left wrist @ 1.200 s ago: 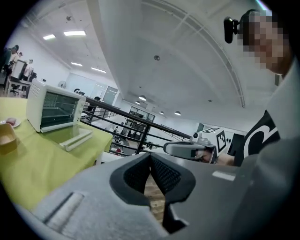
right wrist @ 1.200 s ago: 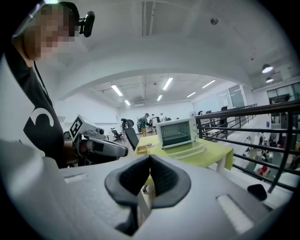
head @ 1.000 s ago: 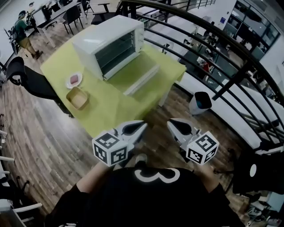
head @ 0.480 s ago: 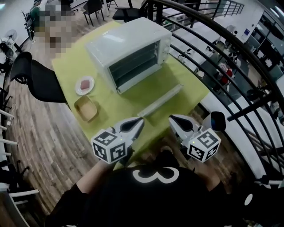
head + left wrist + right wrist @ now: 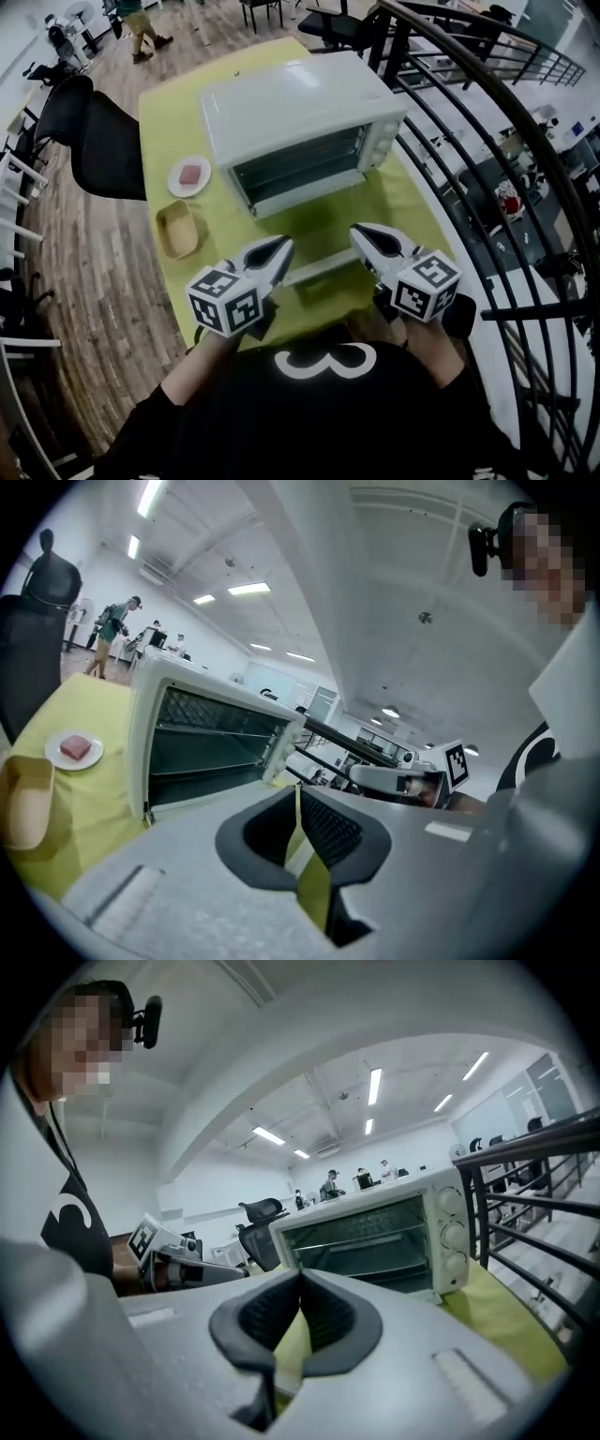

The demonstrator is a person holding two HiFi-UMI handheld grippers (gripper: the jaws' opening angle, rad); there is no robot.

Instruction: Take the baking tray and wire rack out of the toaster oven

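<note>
1. Your left gripper (image 5: pixel 279 249) hovers over the near edge of the table (image 5: pixel 169 122). Its jaws are pressed together with nothing between them.
2. Your right gripper (image 5: pixel 367 238) hangs level with it, a little apart to the right. Its jaws are also together and empty.
3. The white toaster oven (image 5: pixel 298 108) stands on the table ahead of both grippers, with its opening facing you.
4. Its door (image 5: pixel 314 225) is folded down flat toward you. The door handle (image 5: pixel 323 267) lies between the two grippers and below them, and neither gripper touches it.
5. The wire rack (image 5: pixel 361 1239) is inside the oven cavity, showing as a thin shelf across the middle level.
6. The baking tray (image 5: pixel 375 1269) seems to be the darker flat shelf beneath the rack, though the cavity is dim.
7. The control knobs (image 5: pixel 382 147) run down the oven's right front.
8. To the left of the oven is a small white plate (image 5: pixel 190 175) with a pink piece on it. A tan bowl (image 5: pixel 178 230) sits just nearer you.
9. A black chair (image 5: pixel 98 141) stands beside the table's left edge.
10. A dark railing (image 5: pixel 450 141) curves past on the right.
</note>
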